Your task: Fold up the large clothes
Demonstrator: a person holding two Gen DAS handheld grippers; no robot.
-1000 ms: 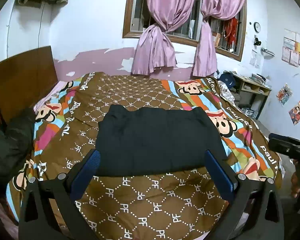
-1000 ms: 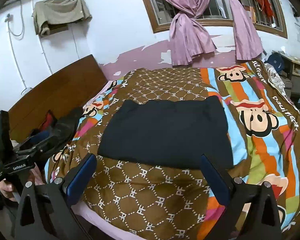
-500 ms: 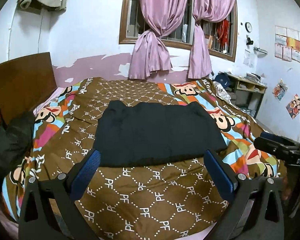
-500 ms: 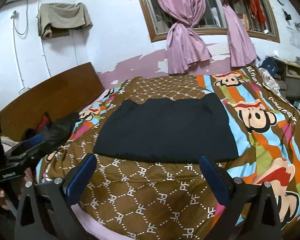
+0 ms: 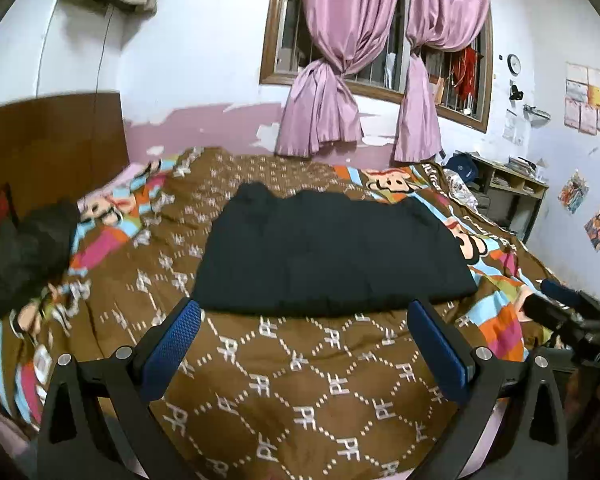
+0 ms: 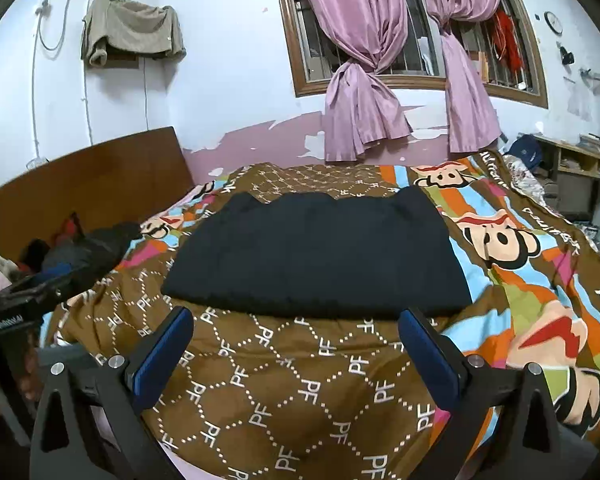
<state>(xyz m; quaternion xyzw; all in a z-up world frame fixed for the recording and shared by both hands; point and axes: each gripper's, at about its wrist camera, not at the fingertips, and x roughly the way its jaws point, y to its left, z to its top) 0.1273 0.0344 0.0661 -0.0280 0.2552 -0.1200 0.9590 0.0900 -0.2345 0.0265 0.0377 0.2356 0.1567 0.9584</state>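
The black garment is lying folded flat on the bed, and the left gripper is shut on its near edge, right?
Not quite. The black garment does lie folded flat on the bed, but the left wrist view shows the left gripper open, short of the near edge, holding nothing.

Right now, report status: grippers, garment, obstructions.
Left gripper open, empty. Right gripper open, empty. Black garment flat on bedspread, beyond both grippers. Nothing between.

1. The left gripper (image 5: 304,320) drew back and levelled, so the folded black garment (image 5: 332,256) sat further ahead of its fingers.
2. The right gripper (image 6: 296,328) likewise pulled away from the bed (image 6: 300,380).
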